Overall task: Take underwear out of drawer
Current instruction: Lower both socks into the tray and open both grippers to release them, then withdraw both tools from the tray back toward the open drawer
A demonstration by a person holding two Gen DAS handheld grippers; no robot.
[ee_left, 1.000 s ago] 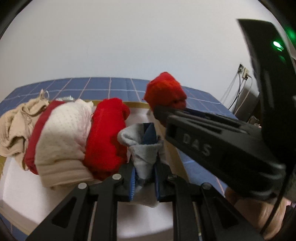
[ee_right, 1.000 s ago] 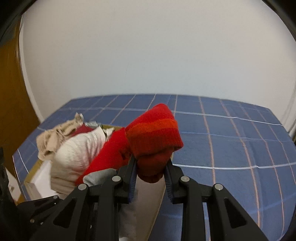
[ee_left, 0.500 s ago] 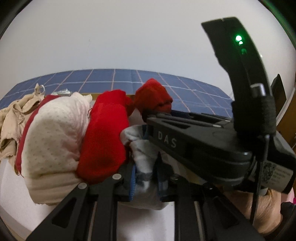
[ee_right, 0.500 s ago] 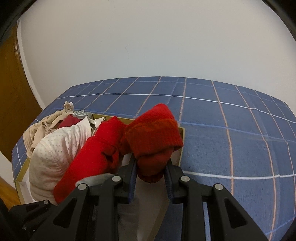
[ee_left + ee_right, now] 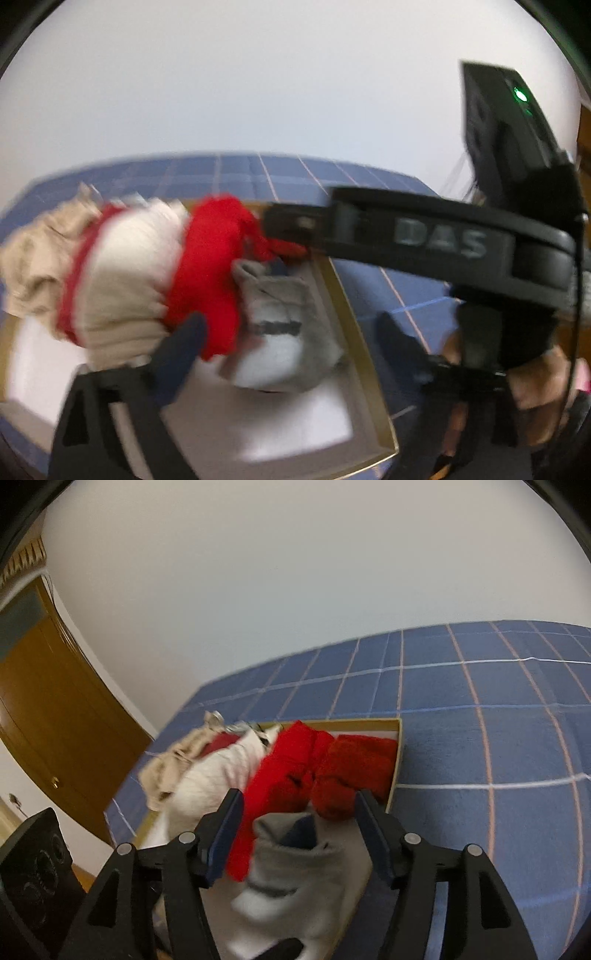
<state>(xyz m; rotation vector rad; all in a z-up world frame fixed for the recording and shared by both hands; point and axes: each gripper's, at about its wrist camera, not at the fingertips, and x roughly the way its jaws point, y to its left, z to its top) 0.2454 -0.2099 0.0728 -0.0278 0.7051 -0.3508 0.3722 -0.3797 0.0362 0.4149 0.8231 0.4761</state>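
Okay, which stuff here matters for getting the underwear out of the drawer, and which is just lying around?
Belongs to the job:
drawer
grey garment
red garments
cream garment
left gripper and right gripper, both opening

Just there:
blue checked cover
wooden door

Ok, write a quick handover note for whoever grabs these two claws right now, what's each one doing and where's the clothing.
Left claw: jaws opening, gripping nothing; the grey-and-white folded garment sits loose between them.
Right claw: jaws opening, pads off the dark red knitted piece between them.
Both pieces lie in the shallow white drawer box with a tan rim, beside the bright red roll, cream bundle and beige fabric, on the blue checked cover.
Done: nothing is out.
Left: lift the underwear out.
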